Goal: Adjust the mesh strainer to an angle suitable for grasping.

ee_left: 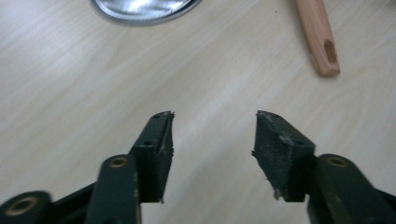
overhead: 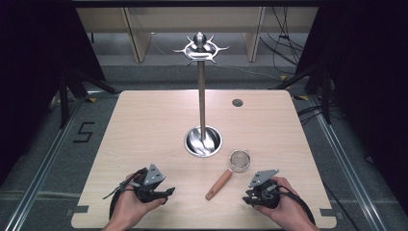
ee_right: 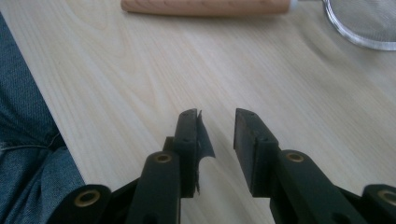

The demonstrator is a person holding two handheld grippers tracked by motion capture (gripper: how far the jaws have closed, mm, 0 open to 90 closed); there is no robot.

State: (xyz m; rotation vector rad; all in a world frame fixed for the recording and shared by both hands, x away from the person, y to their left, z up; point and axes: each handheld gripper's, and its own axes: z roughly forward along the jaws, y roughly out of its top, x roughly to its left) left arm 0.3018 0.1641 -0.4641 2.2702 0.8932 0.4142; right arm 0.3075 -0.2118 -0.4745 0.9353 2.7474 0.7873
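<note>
A small mesh strainer (overhead: 239, 160) with a wooden handle (overhead: 219, 184) lies flat on the table, right of centre near the front. My left gripper (overhead: 167, 192) rests at the front left, open and empty, its jaws pointing right toward the handle's end (ee_left: 320, 38). My right gripper (overhead: 247, 198) sits at the front right just right of the handle, jaws pointing left. In the right gripper view its jaws (ee_right: 217, 126) stand a little apart with nothing between them, with the handle (ee_right: 205, 6) and the strainer rim (ee_right: 362, 28) beyond.
A tall metal stand (overhead: 201, 96) with hooks at its top (overhead: 201, 47) rises from a round dished base (overhead: 203, 142) at mid-table; the base edge (ee_left: 140, 8) shows ahead of the left jaws. A grommet hole (overhead: 237, 102) lies far right. Blue trousers (ee_right: 23, 140) border the table's front edge.
</note>
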